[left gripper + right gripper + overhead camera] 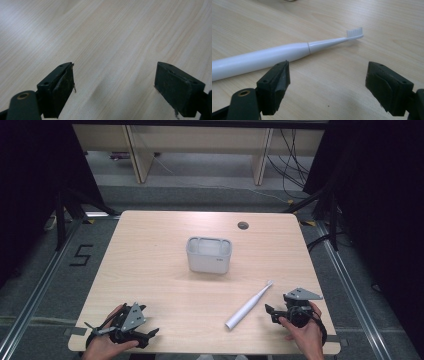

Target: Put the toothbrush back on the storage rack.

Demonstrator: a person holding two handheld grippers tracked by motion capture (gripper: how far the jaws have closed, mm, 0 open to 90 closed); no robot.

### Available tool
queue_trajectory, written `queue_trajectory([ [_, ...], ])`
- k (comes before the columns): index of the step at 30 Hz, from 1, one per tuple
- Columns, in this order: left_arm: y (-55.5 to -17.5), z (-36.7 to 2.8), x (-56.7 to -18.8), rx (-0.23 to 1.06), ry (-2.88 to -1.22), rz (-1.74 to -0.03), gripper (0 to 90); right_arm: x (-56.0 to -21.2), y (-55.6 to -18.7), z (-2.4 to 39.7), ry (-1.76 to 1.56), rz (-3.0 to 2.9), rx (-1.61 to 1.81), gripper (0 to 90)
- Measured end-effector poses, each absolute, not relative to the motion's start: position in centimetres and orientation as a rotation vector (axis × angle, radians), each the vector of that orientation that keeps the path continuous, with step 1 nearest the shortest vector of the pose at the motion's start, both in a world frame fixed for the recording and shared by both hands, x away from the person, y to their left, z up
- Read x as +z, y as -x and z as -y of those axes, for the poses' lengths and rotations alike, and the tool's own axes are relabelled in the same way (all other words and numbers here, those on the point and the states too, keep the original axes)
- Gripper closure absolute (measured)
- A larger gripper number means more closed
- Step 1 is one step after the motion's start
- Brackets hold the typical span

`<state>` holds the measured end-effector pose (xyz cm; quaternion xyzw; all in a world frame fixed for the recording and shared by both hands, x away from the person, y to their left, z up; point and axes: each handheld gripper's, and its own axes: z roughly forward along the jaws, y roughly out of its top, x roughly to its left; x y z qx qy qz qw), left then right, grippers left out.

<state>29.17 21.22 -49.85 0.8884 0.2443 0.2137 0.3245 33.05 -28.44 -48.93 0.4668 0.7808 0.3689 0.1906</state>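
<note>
My left tongs [150,334] rest at the near left corner of the counter [150,265], jaws wide apart with nothing but bare wood between them, and I would leave them parked there, since this step looks like a one-handed job.

My right tongs [271,312] sit at the near right, jaws also spread wide and empty, pointing left toward the electric toothbrush [248,305]. It lies flat just beside them, slanting from its blunt handle end at the near left up to the bristle head at the far right. From the right gripper view, the thick white handle [259,60] passes just beyond my left jaw, so neither pad is on it yet.

To grip well, I think I should slide forward until the handle lies squarely between the pads, across them rather than along, and close on the thick part near the seam, not the thin neck, which could twist or slip.

Farther off, at the counter's middle, stands the grey holder [209,255], open on top, probably where the brush goes, so a firm grip near the balance point should help me tilt it upright.
</note>
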Motion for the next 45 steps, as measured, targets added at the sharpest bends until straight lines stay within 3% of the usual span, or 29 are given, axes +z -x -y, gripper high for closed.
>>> queue_trajectory([
  [16, -29.2, -21.2, -49.8, 0.565, -2.336, -0.635, 15.5, -48.5, -32.9, 27.6, -1.300, -2.172, 1.091, 21.2],
  [45, -29.2, -21.2, -50.1, 0.556, -2.308, -0.648, 15.5, -47.3, -32.8, 23.7, -1.158, -2.248, 1.203, 39.9],
])
